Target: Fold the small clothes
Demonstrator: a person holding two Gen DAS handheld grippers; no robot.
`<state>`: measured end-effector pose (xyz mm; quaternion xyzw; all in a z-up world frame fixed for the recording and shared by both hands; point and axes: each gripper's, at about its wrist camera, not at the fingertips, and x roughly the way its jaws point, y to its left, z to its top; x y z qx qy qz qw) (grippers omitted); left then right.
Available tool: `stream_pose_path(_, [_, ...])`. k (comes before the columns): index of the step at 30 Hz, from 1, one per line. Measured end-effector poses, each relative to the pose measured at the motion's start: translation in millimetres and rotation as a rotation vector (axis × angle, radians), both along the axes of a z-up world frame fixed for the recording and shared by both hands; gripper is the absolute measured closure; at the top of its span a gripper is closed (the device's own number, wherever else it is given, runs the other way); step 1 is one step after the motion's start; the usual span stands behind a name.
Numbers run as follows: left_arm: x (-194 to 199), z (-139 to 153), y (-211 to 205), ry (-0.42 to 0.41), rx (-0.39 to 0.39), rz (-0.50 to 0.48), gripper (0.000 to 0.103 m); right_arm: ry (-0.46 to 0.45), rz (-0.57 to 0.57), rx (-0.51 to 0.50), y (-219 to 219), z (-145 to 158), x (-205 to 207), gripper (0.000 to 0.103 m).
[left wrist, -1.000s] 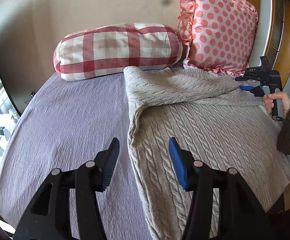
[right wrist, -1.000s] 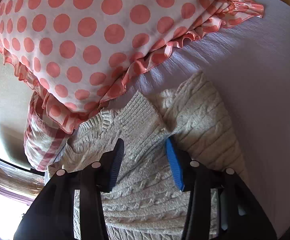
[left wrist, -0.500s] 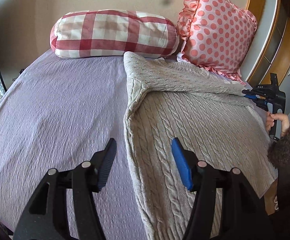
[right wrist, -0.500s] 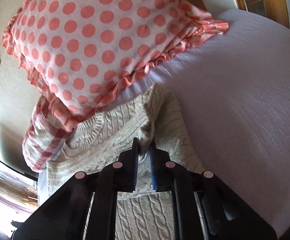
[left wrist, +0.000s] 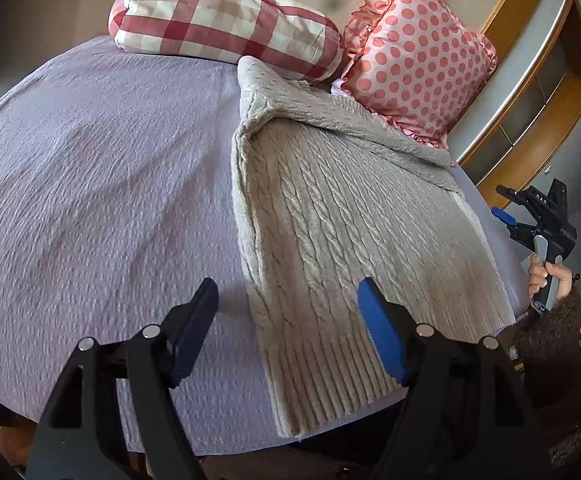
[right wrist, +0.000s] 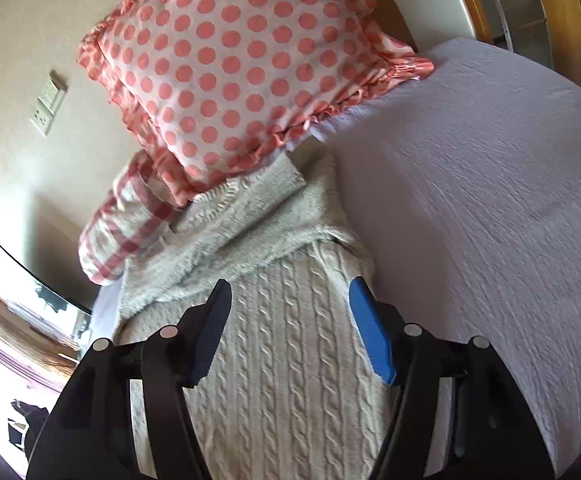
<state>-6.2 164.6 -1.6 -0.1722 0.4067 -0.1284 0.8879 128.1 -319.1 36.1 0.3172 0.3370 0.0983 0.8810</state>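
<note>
While the cable-knit sweater (left wrist: pixel 354 216) lies flat on the bed (left wrist: pixel 102 184), its long axis runs from the ribbed hem at the near edge up to the pillows, sleeves folded across the top. The left hand-held gripper (left wrist: pixel 286 320) hovers over the hem's left corner, jaws spread wide, nothing held. The right hand-held gripper (right wrist: pixel 290 324) hangs above the upper body, also agape and empty, the folded sleeve just ahead of its tips. Looks like the hem comes up next, and the left is nearer to it. Checked bolster (left wrist: pixel 226 24) and dotted cushion (right wrist: pixel 246 68) crowd the collar end.
</note>
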Motion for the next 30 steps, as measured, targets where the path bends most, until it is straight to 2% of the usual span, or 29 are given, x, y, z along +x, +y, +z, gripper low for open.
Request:
stream_pose_path(3, [-0.5, -0.8, -4.0, -0.006, 0.000, -0.003, 0.029, 0.060, 0.019, 0.124, 4.3, -5.9, 43.4, 0.041])
stream_pose_path(6, [-1.7, -0.6, -7.2, -0.012, 0.017, 0.000, 0.027, 0.164, 0.020, 0.169, 19.9, -21.0, 88.5, 0.042])
stream_pose_path(9, [-0.1, -0.2, -6.3, -0.009, 0.004, 0.000, 0.025, 0.215, -0.009, 0.182, 28.9, -34.1, 121.1, 0.049])
stream_pose_path(10, [0.1, -0.6, -5.8, -0.009, 0.002, -0.001, 0.025, 0.216, -0.028, 0.183, 29.7, -36.9, 129.2, 0.064])
stream_pose_path(11, [1.1, -0.6, -5.6, -0.009, -0.002, -0.002, 0.025, 0.217, -0.047, 0.170, 30.1, -37.9, 135.1, 0.085])
stream_pose_path(13, [3.1, -0.6, -4.6, -0.008, -0.008, -0.005, 0.024, 0.175, -0.059, 0.132, 35.7, -27.9, 141.4, 0.092])
stream_pose_path(17, [7.1, -1.0, -4.2, -0.011, -0.014, -0.013, 0.023, -0.064, -0.012, 0.038, 57.6, 35.9, 128.6, 0.093])
stream_pose_path(19, [7.7, -1.2, -4.5, -0.016, -0.015, -0.013, 0.022, -0.127, -0.017, -0.019, 62.6, 53.3, 112.5, 0.093])
stream_pose_path(21, [5.9, -1.6, -4.1, -0.022, -0.022, -0.012, 0.022, -0.094, -0.044, -0.059, 59.3, 44.8, 96.7, 0.094])
stream_pose_path(25, [4.5, -2.0, -2.4, -0.030, -0.034, -0.023, 0.022, 0.159, -0.068, -0.153, 45.6, -13.2, 91.6, 0.092])
stream_pose_path(26, [4.6, -2.1, -2.4, -0.030, -0.034, -0.025, 0.022, 0.207, -0.072, -0.125, 40.3, -23.2, 90.8, 0.091])
stream_pose_path(28, [4.4, -2.5, -3.2, -0.028, -0.030, -0.028, 0.022, 0.228, -0.081, -0.048, 32.2, -28.1, 85.0, 0.088])
stream_pose_path(30, [3.9, -2.8, -4.6, -0.029, -0.025, -0.023, 0.022, 0.165, -0.087, -0.054, 32.8, -13.7, 79.8, 0.083])
